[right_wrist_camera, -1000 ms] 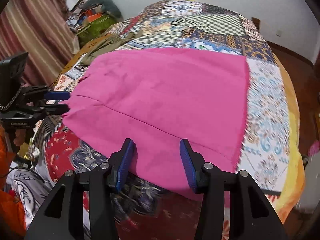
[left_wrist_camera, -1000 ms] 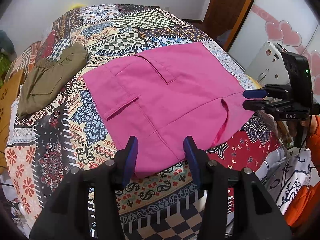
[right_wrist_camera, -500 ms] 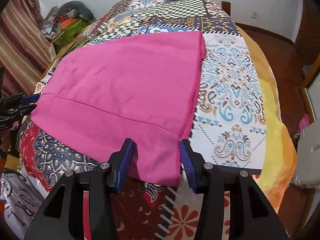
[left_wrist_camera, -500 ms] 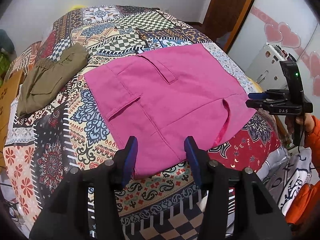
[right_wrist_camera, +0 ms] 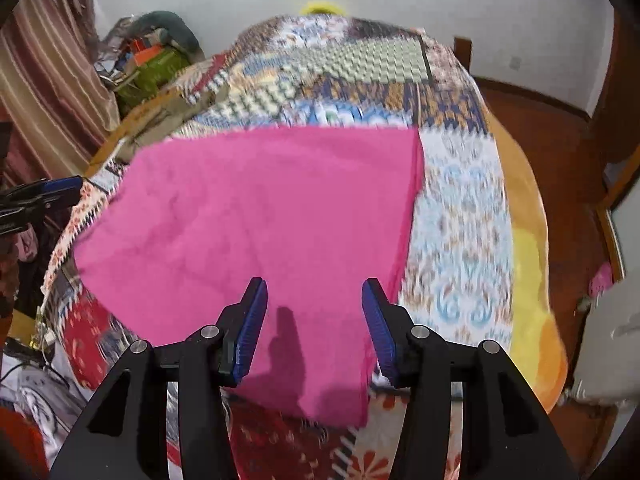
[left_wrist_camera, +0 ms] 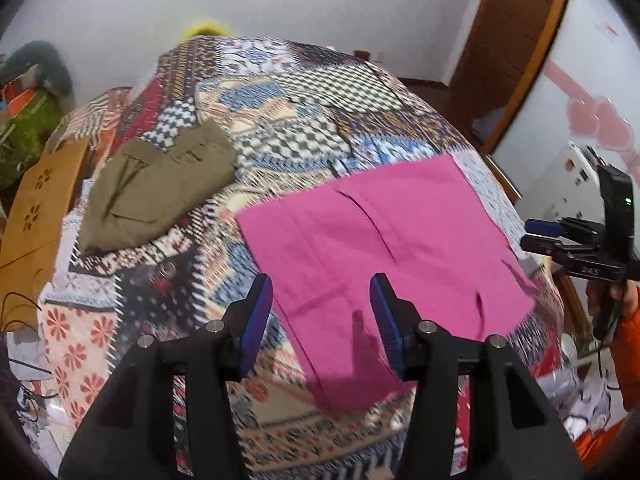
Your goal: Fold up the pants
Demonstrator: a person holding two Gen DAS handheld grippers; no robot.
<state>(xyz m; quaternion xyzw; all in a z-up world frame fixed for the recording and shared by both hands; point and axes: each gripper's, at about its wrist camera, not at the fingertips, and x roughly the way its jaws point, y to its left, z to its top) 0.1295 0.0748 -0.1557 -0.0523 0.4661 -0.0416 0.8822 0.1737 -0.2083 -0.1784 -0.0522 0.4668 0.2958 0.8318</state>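
Right, the bed point(left_wrist_camera: 280, 92) fills both my views, draped in a patchwork bedspread point(right_wrist_camera: 460, 216) that runs out ahead of both sets of jaws. The pink pants point(left_wrist_camera: 380, 240) lie flat on it, spread ahead of and partly between the jaws in each view, their near edge hanging over the bed's front. In the left view a folded olive garment point(left_wrist_camera: 156, 188) sits well off to the left of my jaws, clear of the pink pair. My left gripper point(left_wrist_camera: 320, 312) is released, nothing pinched, fabric only showing beyond the gap. My right gripper point(right_wrist_camera: 314, 316) is released too, hovering over the pants' near corner, pads apart from the cloth.
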